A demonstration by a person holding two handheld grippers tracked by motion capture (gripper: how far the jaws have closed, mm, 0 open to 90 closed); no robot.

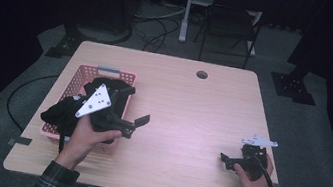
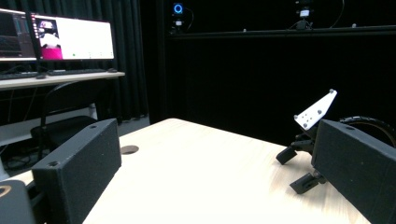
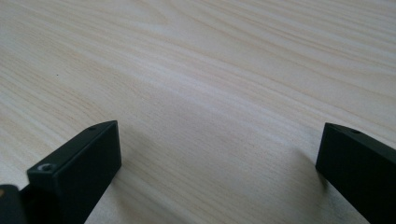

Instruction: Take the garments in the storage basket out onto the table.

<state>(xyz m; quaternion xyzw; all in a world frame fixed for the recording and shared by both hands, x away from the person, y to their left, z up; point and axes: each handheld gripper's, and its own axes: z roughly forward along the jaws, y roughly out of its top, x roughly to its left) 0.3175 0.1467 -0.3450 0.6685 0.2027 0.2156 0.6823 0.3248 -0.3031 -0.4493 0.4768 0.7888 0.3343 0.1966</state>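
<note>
Black cloth (image 1: pixel 58 112) in basket (image 1: pixel 76 76), just behind L gripper (image 1: pixel 135 114)

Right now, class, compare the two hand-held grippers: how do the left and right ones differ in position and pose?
The left hand-held gripper is held beside the pink basket of dark cloth; the right hand-held gripper sits low near the table's right front edge. The left one's own view looks level across the table toward the room; the right one's looks down at bare wood. Both have open jaws holding nothing.
</note>
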